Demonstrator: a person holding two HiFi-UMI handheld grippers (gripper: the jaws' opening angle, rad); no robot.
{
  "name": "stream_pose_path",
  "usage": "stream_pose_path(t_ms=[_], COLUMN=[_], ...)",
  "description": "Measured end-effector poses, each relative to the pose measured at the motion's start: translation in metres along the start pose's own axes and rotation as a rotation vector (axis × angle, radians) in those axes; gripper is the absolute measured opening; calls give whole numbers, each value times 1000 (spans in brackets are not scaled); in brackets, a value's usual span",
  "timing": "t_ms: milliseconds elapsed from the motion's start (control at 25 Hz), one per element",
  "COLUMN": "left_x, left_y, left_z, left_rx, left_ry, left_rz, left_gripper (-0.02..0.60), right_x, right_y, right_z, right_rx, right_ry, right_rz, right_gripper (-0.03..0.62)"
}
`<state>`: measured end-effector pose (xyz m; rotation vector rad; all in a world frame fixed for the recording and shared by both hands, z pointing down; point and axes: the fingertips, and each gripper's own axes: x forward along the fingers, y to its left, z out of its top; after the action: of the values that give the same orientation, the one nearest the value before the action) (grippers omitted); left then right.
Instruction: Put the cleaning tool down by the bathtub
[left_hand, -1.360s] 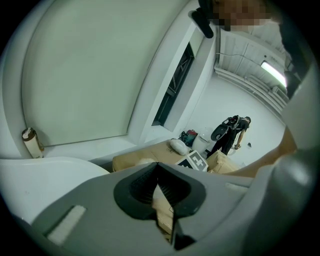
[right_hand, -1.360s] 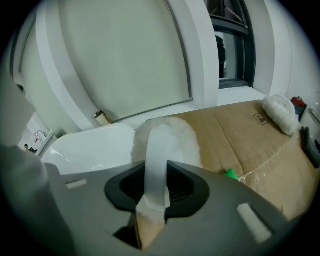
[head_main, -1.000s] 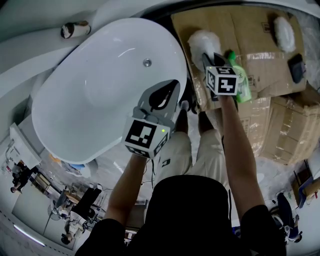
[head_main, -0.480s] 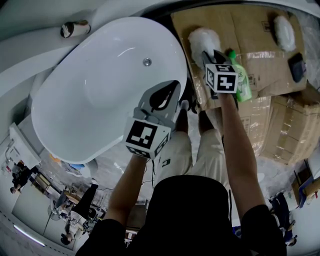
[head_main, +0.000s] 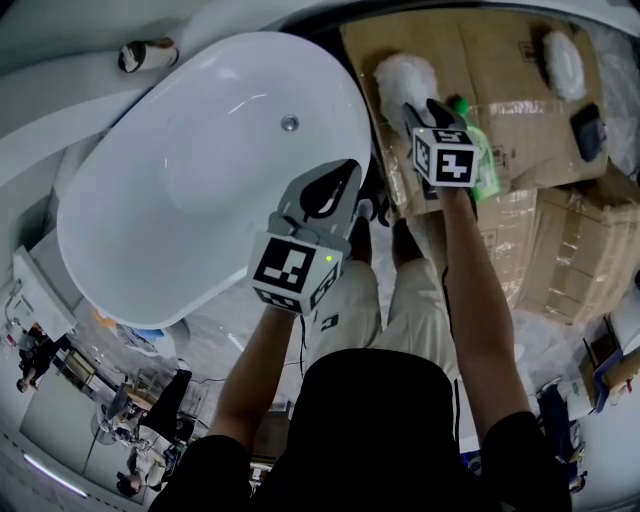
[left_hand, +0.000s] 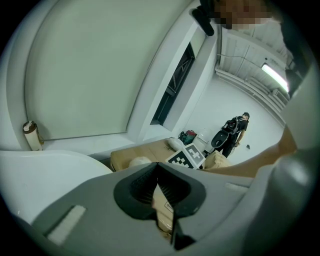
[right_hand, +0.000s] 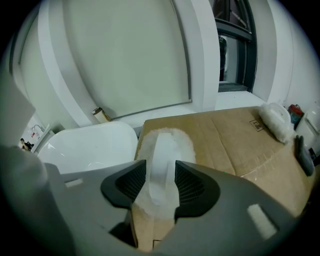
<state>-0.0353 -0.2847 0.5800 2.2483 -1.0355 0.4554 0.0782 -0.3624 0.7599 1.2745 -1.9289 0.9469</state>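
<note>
The cleaning tool (head_main: 405, 78), a white fluffy pad with a white handle (right_hand: 165, 145), lies flat on the cardboard (head_main: 520, 110) just right of the white bathtub (head_main: 180, 200). My right gripper (head_main: 425, 108) is low over its handle. Its jaws are opening, and in the right gripper view (right_hand: 161, 182) the handle runs between the two pads, which flank it without pressing. My left gripper (head_main: 335, 185) hovers over the tub's right rim, shut with nothing in it (left_hand: 159, 187).
A green bottle (head_main: 480, 150) lies on the cardboard right beside my right gripper. A white bundle (head_main: 565, 60) and a dark object (head_main: 588, 130) sit further right. A small roll (head_main: 145, 55) stands on the ledge behind the tub. More boxes (head_main: 570, 260) are stacked at the right.
The right gripper has stayed over the tool, which rests on the cardboard. The left gripper has held still. Only the view has shifted slightly.
</note>
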Motion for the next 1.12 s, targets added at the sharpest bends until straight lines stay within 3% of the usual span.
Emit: stream_pose_path(t_ms=[520,1120], left_x=[-23,-41], left_y=[-13,-29], left_z=[0,4], left_rx=[11,-21], left_ry=[14,-26], left_rz=[-41,-34], left_gripper=[-2,-2], right_x=[-64,-147], right_y=[13,48], right_z=[21,8], right_rx=[-25,-4], right_ry=[-59,-123], right_rz=[-47,-7], right_gripper=[169,169])
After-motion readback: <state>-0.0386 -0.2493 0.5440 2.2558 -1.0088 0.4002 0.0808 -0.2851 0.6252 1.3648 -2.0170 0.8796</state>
